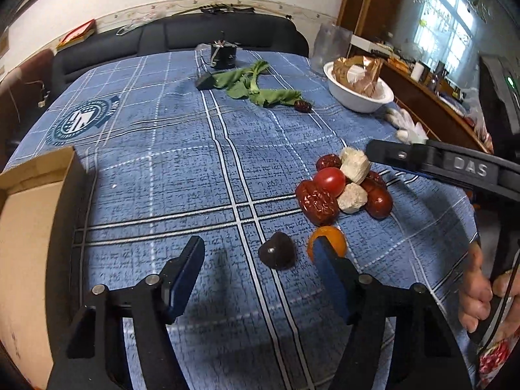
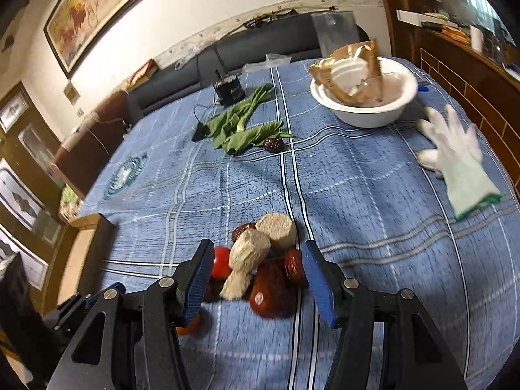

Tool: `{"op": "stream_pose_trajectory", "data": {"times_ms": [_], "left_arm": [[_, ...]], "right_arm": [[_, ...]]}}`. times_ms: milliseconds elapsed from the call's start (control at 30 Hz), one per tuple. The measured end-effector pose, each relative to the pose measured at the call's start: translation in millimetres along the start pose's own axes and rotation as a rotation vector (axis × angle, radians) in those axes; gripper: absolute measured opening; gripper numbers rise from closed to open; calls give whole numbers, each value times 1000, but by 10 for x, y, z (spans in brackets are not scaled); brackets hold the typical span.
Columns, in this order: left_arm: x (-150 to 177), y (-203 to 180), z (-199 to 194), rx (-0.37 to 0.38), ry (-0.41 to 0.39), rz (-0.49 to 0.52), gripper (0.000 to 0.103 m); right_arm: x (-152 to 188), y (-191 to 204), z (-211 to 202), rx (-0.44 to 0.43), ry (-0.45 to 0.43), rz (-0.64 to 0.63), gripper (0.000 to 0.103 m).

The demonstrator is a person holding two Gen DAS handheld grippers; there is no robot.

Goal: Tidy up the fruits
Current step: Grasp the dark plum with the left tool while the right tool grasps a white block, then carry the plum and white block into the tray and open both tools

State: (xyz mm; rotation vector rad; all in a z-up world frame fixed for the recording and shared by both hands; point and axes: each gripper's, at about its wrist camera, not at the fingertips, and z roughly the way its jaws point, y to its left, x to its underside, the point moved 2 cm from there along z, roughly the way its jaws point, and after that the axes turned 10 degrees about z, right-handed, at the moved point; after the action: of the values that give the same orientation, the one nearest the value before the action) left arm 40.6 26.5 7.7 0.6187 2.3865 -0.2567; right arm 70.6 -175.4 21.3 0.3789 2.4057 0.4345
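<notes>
Hovering low over the blue plaid tablecloth (image 1: pixel 182 175), the left gripper (image 1: pixel 260 253) has its jaws spread wide and holds nothing; a dark heart-shaped piece (image 1: pixel 278 255) lies on the cloth between its fingertips, and a small orange fruit (image 1: pixel 331 239) sits just behind its right blue pad. Beyond these lies the fruit pile: a cherry tomato (image 1: pixel 331 178) resting among wrinkled red dates (image 1: pixel 317 201) and pale fibrous chunks (image 1: pixel 354 164), all touching one another. The right gripper (image 2: pixel 256 265) is likewise wide open and empty, its fingertips standing on either side of the same pile, with the tomato just beside its left pad and a glossy date close below. One stray date (image 2: pixel 273 144) lies well apart, touching the leafy greens (image 2: pixel 240 130) farther up the table. A white bowl (image 2: pixel 367 113) holding crumpled brown packaging stands near the far right edge, a white glove (image 2: pixel 455 156) lies beside it, and a cardboard box (image 1: pixel 29 227) sits at the left.
</notes>
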Motion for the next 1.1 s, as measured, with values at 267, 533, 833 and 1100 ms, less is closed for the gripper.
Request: {"op": "stream_pose_trajectory", "data": {"times_ms": [267, 533, 833, 1100], "left_arm": [[50, -115, 127, -6, 19, 67, 35], [52, -142, 68, 25, 4, 68, 21], [100, 57, -544, -6, -90, -26, 21], [507, 802, -1230, -172, -103, -178, 21]], "right_arm": [[31, 87, 240, 50, 12, -65, 52], [80, 93, 168, 21, 21, -43, 33], [219, 312, -216, -66, 2, -51, 33], [566, 1030, -439, -219, 50, -147, 34]]}}
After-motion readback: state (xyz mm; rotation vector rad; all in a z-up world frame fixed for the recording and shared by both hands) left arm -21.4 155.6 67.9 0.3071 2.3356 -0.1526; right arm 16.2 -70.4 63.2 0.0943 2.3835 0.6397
